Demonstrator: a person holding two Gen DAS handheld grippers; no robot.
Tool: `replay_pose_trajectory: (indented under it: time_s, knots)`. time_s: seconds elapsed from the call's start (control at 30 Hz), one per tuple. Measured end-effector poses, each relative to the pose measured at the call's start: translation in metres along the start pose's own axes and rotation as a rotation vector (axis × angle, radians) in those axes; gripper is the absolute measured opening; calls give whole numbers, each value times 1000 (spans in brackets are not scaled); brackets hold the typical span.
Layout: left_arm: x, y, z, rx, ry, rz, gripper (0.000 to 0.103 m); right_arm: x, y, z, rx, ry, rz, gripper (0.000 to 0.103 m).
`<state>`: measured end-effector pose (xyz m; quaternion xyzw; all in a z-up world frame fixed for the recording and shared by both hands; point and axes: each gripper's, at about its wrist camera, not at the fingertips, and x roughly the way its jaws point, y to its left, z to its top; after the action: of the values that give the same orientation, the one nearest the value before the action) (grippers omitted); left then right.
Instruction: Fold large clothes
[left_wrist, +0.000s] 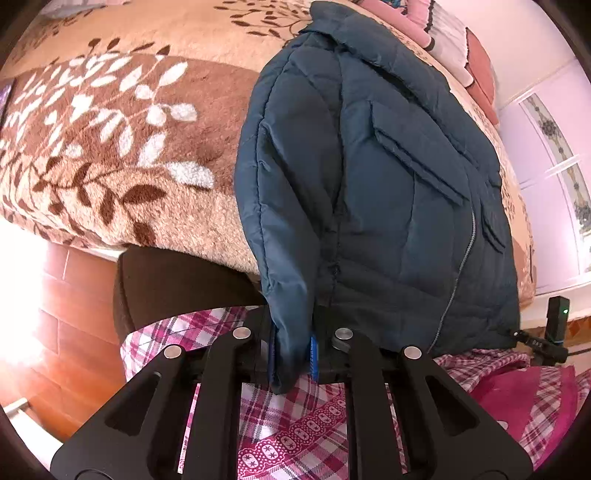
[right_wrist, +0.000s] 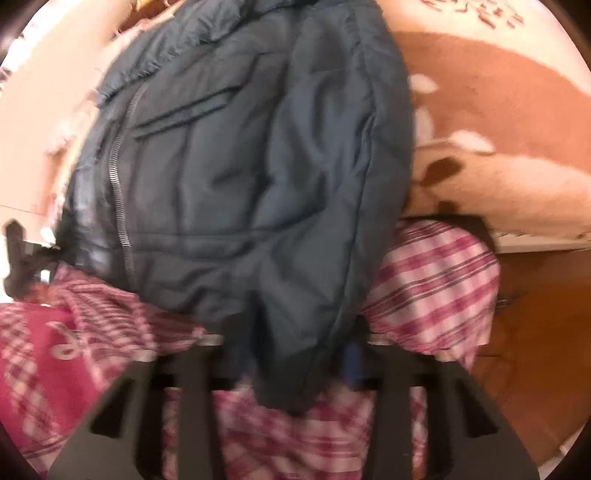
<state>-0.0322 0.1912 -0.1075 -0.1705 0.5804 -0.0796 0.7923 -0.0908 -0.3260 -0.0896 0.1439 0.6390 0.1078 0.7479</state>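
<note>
A dark blue padded jacket (left_wrist: 388, 192) lies zip-up on a brown leaf-patterned blanket (left_wrist: 110, 129), its lower part hanging over the bed edge. My left gripper (left_wrist: 293, 354) is shut on the jacket's left sleeve cuff, with the blue pads (left_wrist: 314, 356) pinching the fabric. In the blurred right wrist view the same jacket (right_wrist: 240, 166) fills the middle, and my right gripper (right_wrist: 295, 369) is shut on its right sleeve end. The other gripper shows as a black shape at each view's edge: on the right (left_wrist: 546, 343) and on the left (right_wrist: 18, 258).
The person's pink plaid clothing (left_wrist: 295, 424) lies just below both grippers. Pink pillows (left_wrist: 461, 55) sit at the head of the bed. A wooden floor (left_wrist: 55, 332) lies to the left, and white cabinet doors (left_wrist: 554, 147) stand to the right.
</note>
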Motion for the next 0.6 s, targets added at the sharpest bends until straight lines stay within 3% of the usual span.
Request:
replay_pose_trajectory:
  time_s: [0.03,0.13,0.4,0.6]
  knots:
    - [-3,-2,-1,6,-10,1,10,-2,2,-1,-4,-17,15,17]
    - [-17,-7,1,8,-50,-18,9,-16,9,-4,-11,-86,78,12]
    - [-98,-33,18,63,-288,-110,9,-91,7,17,48,-335,304,12]
    - [-150,-46,18,113,-415,-161,9,-136,11,17,47,-464,347,12]
